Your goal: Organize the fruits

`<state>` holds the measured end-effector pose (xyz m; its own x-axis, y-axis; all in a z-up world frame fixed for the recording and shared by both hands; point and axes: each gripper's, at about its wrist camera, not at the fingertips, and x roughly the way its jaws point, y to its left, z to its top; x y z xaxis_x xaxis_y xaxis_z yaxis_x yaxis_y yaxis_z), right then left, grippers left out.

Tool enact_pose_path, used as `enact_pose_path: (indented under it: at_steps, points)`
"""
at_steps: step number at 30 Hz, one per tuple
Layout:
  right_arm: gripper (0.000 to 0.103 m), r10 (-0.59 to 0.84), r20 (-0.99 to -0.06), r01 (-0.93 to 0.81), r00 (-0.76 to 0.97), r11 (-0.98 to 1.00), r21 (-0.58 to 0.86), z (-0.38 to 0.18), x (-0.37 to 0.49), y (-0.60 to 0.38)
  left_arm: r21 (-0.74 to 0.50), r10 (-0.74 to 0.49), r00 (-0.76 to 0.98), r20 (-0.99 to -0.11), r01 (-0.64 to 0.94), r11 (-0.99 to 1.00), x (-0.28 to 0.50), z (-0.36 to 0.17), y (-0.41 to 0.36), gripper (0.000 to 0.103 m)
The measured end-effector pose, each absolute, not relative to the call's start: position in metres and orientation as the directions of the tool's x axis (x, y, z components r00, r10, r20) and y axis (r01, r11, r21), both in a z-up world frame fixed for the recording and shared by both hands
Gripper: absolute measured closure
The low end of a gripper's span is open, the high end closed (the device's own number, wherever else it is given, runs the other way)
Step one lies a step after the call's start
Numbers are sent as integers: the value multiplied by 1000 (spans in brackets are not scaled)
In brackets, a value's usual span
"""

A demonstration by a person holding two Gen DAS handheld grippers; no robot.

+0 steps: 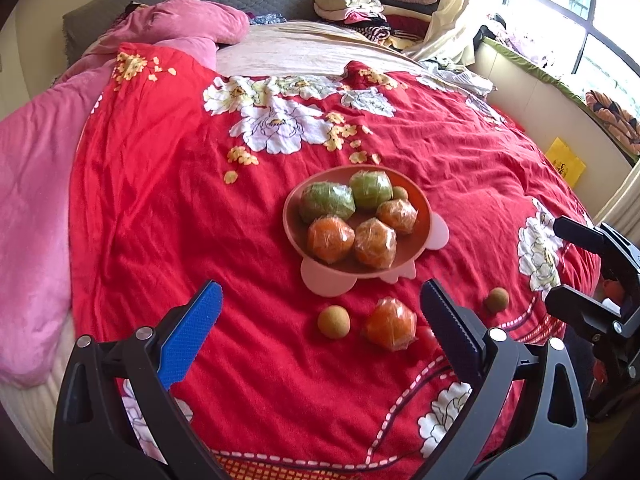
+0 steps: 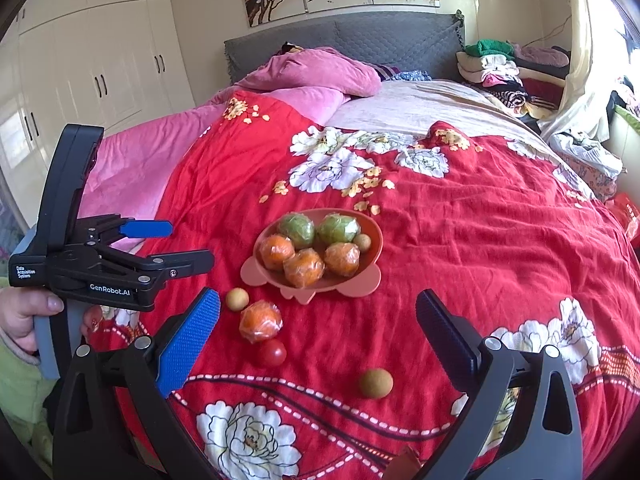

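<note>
A pink bowl (image 1: 424, 194) (image 2: 374, 236) on the red floral bedspread holds several plastic-wrapped orange and green fruits and one small brown fruit. On the bedspread in front of it lie a wrapped orange (image 1: 390, 323) (image 2: 260, 320), a brown fruit (image 1: 333, 321) (image 2: 237, 299), a second brown fruit (image 1: 496, 300) (image 2: 375, 383) and a cherry tomato (image 2: 272, 353). My left gripper (image 1: 320, 304) is open and empty, above the loose fruits. My right gripper (image 2: 318, 312) is open and empty, near the tomato. Each gripper shows in the other's view, the right one (image 1: 554, 260), the left one (image 2: 192, 244).
A pink quilt (image 1: 32, 200) (image 2: 132, 164) lies along the bed's left side. Folded clothes (image 1: 360, 4) (image 2: 500, 64) are stacked at the far right by the grey headboard. A window ledge (image 1: 560, 92) runs along the right. White wardrobes (image 2: 92, 60) stand at left.
</note>
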<state>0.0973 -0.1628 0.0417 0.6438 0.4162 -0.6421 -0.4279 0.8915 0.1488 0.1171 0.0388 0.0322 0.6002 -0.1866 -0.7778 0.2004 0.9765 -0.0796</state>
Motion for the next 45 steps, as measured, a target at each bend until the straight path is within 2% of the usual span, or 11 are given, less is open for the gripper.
enact_pose_path:
  at_steps: [12,34,40,45]
  points:
    - [5,420,-650,-430,633,889,155,32,87,-164,-62,-169,571,-804,201,978,108,17,35,10]
    - [5,409,-739,-487,536,865,125,-18,82,-134,-8,-121,521,-845,214,977,91,-24,45,10]
    - [5,402,-752,-496,522,861,116,-26,85,-129,-24,-136,512,-848,220,975,99,-30,45,18]
    - [5,395,-763,-499,511,860,110,-33,89,-124,-38,-152,503,-851,231,972,107,-34,44,29]
